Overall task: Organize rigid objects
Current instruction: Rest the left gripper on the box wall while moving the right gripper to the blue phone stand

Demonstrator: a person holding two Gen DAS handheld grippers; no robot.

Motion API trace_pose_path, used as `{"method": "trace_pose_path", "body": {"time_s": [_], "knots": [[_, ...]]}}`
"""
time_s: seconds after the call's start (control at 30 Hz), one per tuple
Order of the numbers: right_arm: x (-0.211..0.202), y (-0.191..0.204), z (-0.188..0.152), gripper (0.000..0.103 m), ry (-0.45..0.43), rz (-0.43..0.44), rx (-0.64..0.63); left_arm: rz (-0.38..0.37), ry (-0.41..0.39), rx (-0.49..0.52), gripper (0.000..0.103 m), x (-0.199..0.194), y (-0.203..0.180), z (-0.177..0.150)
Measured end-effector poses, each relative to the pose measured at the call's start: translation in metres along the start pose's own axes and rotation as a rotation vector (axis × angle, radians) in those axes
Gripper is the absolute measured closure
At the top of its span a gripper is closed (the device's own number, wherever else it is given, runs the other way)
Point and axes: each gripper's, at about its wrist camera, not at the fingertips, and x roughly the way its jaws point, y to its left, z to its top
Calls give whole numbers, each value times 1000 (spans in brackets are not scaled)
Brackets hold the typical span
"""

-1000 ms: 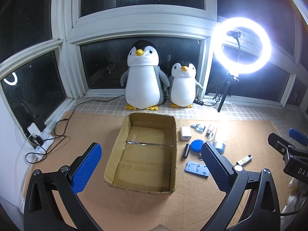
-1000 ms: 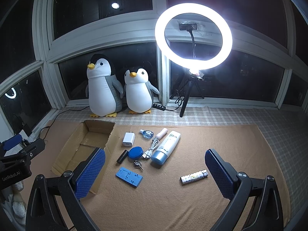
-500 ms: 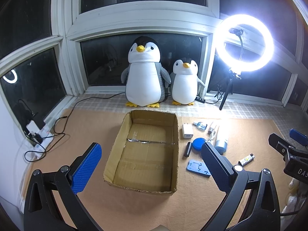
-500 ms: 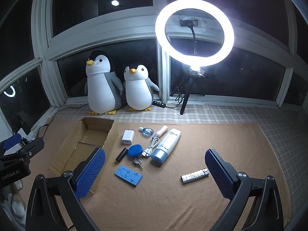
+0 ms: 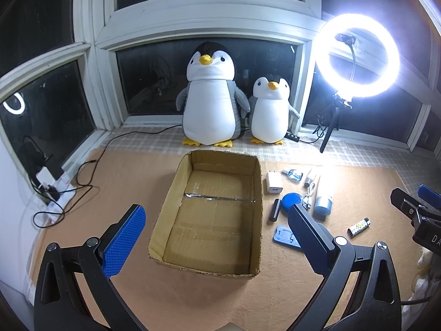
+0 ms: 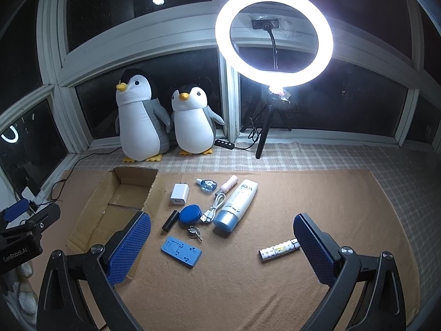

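Observation:
An empty cardboard box lies open on the tan mat. To its right sit several small objects: a white charger, a blue round case, a black stick, a blue flat holder, keys, a white cable, an AQUA tube, a small blue bottle, a pink tube and a patterned lighter. My left gripper hovers open before the box. My right gripper hangs open over the objects, holding nothing.
Two plush penguins stand on the checked sill behind the box. A lit ring light on a tripod stands at the back right. A power strip with cables lies at the left edge.
Both cameras have drifted slightly; the box and the objects sit a little lower and closer in view. Nothing on the mat has moved, and both grippers stay open.

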Motion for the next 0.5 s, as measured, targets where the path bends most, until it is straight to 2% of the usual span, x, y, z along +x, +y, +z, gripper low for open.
{"method": "trace_pose_path", "body": {"time_s": [0.3, 0.5], "knots": [[12, 4, -1, 1, 26, -6, -16, 8, 23, -4, 1, 11, 4, -1], [22, 3, -3, 1, 39, -12, -20, 44, 47, -22, 1, 24, 21, -5]]}}
